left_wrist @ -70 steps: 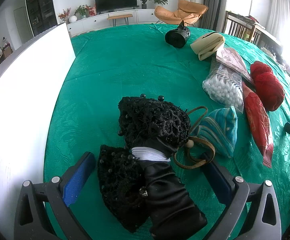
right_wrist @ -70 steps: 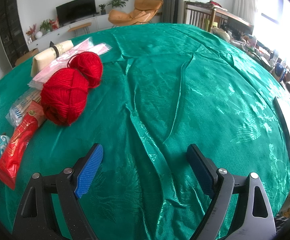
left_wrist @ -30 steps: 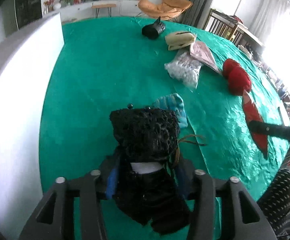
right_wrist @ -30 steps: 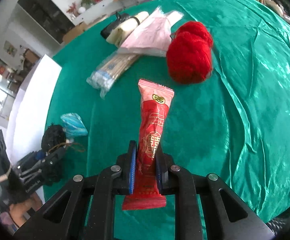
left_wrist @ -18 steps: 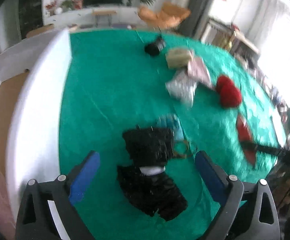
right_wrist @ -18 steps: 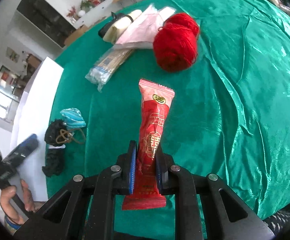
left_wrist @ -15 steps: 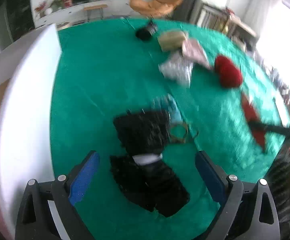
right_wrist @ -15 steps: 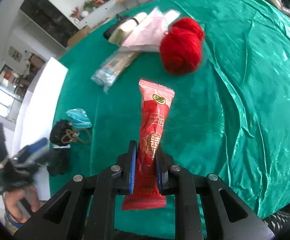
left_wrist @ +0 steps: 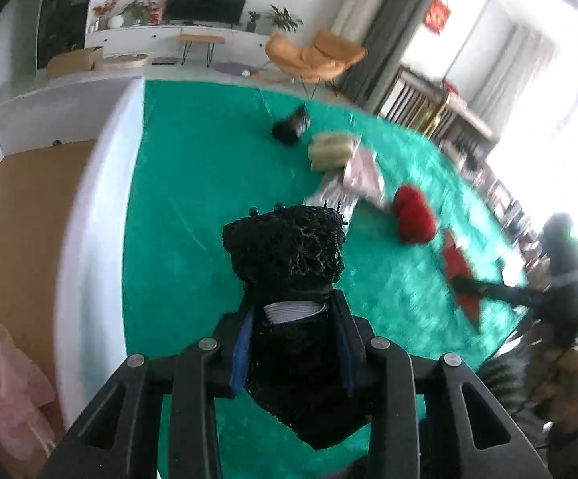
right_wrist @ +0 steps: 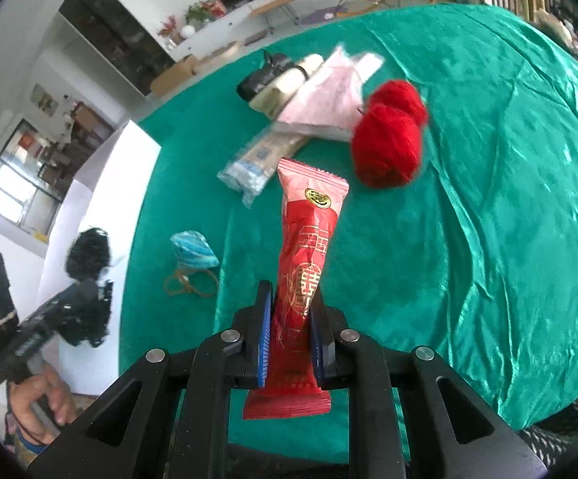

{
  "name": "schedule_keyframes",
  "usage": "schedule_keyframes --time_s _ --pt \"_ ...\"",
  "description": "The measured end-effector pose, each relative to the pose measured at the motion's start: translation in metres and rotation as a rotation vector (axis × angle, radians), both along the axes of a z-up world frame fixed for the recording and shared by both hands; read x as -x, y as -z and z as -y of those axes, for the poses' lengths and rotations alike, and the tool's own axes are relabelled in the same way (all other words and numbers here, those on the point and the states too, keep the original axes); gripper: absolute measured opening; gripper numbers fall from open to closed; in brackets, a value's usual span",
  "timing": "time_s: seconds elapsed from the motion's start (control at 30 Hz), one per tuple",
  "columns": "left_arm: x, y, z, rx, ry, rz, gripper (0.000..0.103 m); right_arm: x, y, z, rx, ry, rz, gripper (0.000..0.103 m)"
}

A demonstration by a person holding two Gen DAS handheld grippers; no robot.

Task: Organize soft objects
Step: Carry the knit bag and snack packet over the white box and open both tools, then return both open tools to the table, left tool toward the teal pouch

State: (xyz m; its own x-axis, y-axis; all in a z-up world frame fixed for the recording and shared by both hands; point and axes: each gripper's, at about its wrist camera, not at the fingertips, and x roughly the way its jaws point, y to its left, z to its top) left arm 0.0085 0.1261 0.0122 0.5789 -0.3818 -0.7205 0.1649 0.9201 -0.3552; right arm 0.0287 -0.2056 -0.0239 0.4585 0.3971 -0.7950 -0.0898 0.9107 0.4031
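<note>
A black knitted garment (left_wrist: 285, 251) with a white band hangs lifted above the green tablecloth (left_wrist: 193, 183). My left gripper (left_wrist: 292, 319) is closing, its blue pads pressing on the garment's lower part. In the right wrist view the same gripper (right_wrist: 85, 291) and garment (right_wrist: 89, 251) appear at the left, over the white box's wall, with a hand below. My right gripper (right_wrist: 290, 311) is shut on a long red snack packet (right_wrist: 308, 231), held upright above the cloth.
A white box (left_wrist: 89, 219) with a brown floor stands left of the table; a pink frilly cloth (left_wrist: 1, 379) lies in it. On the cloth lie red yarn (right_wrist: 388, 147), a blue striped pouch (right_wrist: 193, 249), a clear bag (right_wrist: 257, 159), a pink packet (right_wrist: 328, 95) and a cream roll (right_wrist: 285, 84).
Half a second ago my left gripper stood wide open above the black garment lying on the cloth; now it grips the garment and has lifted it. The right gripper rose slightly with the packet.
</note>
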Motion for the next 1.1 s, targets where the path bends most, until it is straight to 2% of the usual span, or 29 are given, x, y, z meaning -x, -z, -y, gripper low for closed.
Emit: schedule_keyframes --time_s 0.07,0.13,0.27,0.4,0.47,0.5,0.53,0.57,0.6,0.63,0.77,0.87,0.97,1.03,1.1 --pt "0.005 -0.018 -0.015 0.015 -0.025 0.037 0.035 -0.005 -0.008 -0.014 -0.004 -0.025 0.004 0.018" --pt "0.011 -0.039 -0.035 -0.005 -0.061 0.077 0.035 -0.01 -0.019 -0.04 -0.012 -0.081 0.014 0.018" --pt "0.028 -0.063 -0.09 -0.104 -0.179 0.114 0.035 -0.015 -0.049 -0.115 -0.068 -0.24 0.041 0.018" --pt "0.042 -0.059 -0.148 -0.22 -0.331 0.076 0.036 -0.009 -0.079 -0.211 -0.17 -0.446 0.05 0.018" --pt "0.046 -0.048 -0.168 -0.301 -0.386 0.03 0.039 -0.003 -0.086 -0.258 -0.205 -0.542 0.044 0.018" --pt "0.046 -0.041 -0.174 -0.332 -0.398 0.005 0.044 0.0 -0.087 -0.284 -0.202 -0.588 0.046 0.019" --pt "0.046 -0.033 -0.181 -0.354 -0.405 -0.02 0.057 0.003 -0.086 -0.302 -0.181 -0.61 0.058 0.025" --pt "0.046 -0.026 -0.186 -0.359 -0.41 -0.039 0.068 0.005 -0.083 -0.318 -0.148 -0.623 0.075 0.043" --pt "0.047 -0.019 -0.195 -0.353 -0.428 -0.057 0.088 0.006 -0.079 -0.33 -0.129 -0.635 0.08 0.058" --pt "0.048 -0.016 -0.198 -0.344 -0.445 -0.056 0.091 0.005 -0.074 -0.337 -0.122 -0.641 0.075 0.072" --pt "0.058 -0.018 -0.203 -0.313 -0.496 0.003 0.091 0.002 -0.057 -0.324 -0.067 -0.594 0.107 0.07" --pt "0.058 -0.029 -0.187 -0.267 -0.477 0.078 0.091 0.0 -0.039 -0.281 0.047 -0.488 0.183 0.07" --pt "0.053 -0.041 -0.154 -0.214 -0.386 0.134 0.091 0.001 -0.014 -0.225 0.17 -0.349 0.243 0.07" --pt "0.047 -0.047 -0.111 -0.178 -0.261 0.164 0.093 0.001 0.011 -0.174 0.264 -0.213 0.246 0.07" --pt "0.044 -0.046 -0.059 -0.146 -0.112 0.164 0.099 0.0 0.035 -0.125 0.318 -0.096 0.21 0.07"
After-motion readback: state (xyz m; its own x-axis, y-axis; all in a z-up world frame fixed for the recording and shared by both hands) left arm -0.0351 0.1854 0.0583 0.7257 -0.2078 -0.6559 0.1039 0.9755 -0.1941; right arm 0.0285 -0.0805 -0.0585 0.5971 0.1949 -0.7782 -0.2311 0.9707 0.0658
